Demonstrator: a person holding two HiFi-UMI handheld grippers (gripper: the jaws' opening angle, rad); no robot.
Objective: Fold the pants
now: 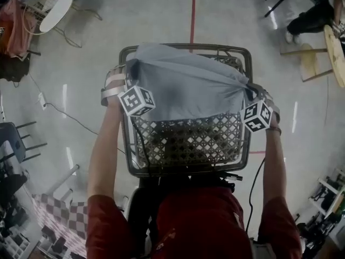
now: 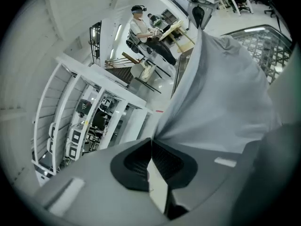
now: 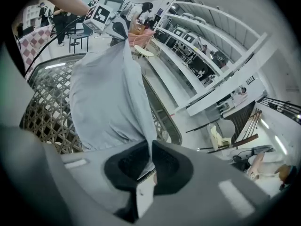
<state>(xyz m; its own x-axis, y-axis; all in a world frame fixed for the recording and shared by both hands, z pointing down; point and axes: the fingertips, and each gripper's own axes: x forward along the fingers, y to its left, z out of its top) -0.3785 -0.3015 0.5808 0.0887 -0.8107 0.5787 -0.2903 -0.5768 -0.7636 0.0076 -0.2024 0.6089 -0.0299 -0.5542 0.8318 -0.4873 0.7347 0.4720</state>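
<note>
Here, two bare forearms are stretched forward and downward from red-sleeved shoulders. One is held at each side of a woven lattice basket that stands on the floor.

The left tongs are pinched shut on one upper corner of the grey pants, and the cloth is seen drawn into the closed jaws. The right tongs are clamped in the same way on the opposite corner, with a fold of fabric caught between the pads.

The pants are held spread between the two tongs, pulled taut along the top edge, and are hung over the far half of the basket's opening.

Counted, there are two tongs, two marker cubes, one pair of pants and one basket.
</note>
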